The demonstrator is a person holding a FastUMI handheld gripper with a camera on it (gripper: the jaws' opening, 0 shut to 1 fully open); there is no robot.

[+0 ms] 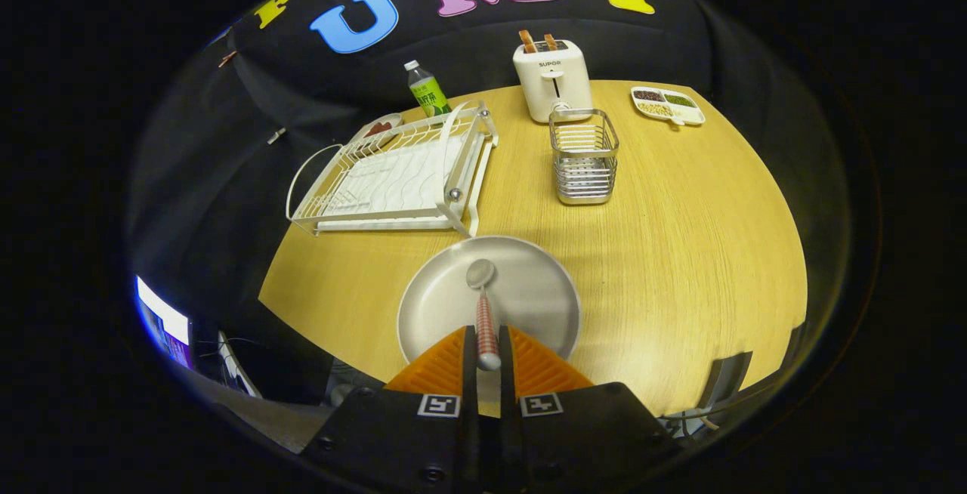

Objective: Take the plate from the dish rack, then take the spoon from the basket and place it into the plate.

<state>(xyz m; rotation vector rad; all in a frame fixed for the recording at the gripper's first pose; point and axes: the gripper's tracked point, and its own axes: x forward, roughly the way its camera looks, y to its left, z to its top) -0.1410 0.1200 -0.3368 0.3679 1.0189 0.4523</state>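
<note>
Seen from the camera riding on the tongs (487, 339), the view looks forward and down over a round wooden desk (680, 252) in a dark booth. The two fingers of the tongs stand close together, almost parallel, and both press on the handle of a spoon (483, 305) held between them. The handle is ribbed with light and reddish bands, and its rounded end sits in the narrow gap between the fingers. The spoon points straight ahead, away from the tongs, with its metal bowl over the middle of a plate (529, 290). Whether the bowl touches the plate's surface cannot be told.

The plate is round, pale and shallow, and lies flat on the desk just ahead of and partly under the fingers.

Beyond the plate, to the left, a white wire dish rack (393, 177) sits on the desk with a ridged white drip tray inside it; its nearest corner comes close to the plate's far rim. To the right of the rack, well apart from the plate, stands a small metal wire basket (583, 158).

Behind the basket is a white toaster (551, 82) with two slices of toast sticking up from its slots. A clear bottle (427, 90) with a green label stands behind the rack. At the desk's far right edge lies a small white divided dish (668, 105) holding dark, pale and green contents.
</note>
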